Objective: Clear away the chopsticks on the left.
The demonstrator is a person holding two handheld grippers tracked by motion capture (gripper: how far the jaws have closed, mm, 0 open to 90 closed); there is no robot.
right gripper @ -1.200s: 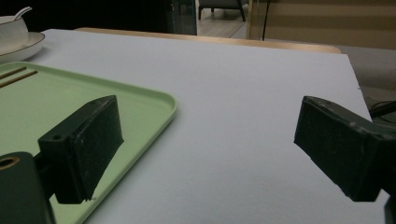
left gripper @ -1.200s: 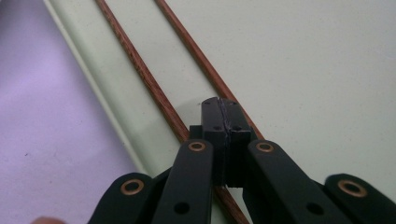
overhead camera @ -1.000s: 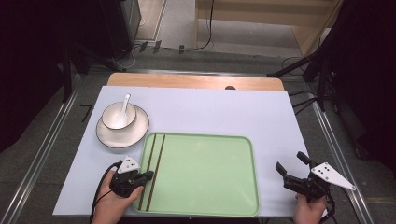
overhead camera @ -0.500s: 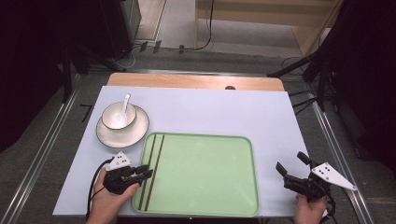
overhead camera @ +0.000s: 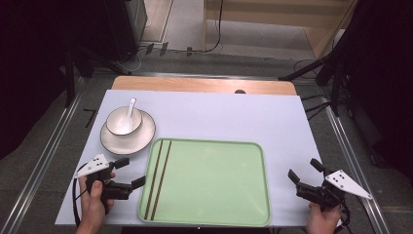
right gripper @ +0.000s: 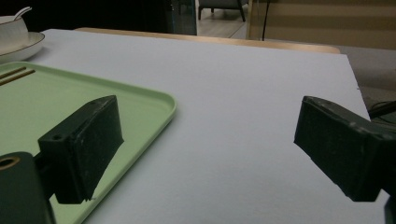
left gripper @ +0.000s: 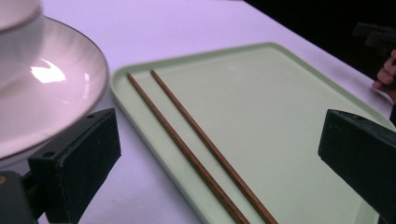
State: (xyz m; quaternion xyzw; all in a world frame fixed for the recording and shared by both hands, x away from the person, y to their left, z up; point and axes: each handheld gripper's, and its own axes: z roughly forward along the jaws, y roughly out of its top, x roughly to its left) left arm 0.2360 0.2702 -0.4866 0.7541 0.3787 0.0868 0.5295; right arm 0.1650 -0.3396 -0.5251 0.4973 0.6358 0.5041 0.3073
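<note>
i'm keeping the left gripper spread wide, jaws having just been opening, nothing between them; two thin brown chopsticks are lying ahead on the smooth green tray. the high view is showing a spoon in the white bowl. the right gripper is gaping empty.

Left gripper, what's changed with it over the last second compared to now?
The left gripper has pulled back off the tray's left edge toward the table's left side, and its jaws have just been opening; nothing is between them. The chopsticks lie on the tray as before. The right gripper, bowl and plate have stayed put.
</note>
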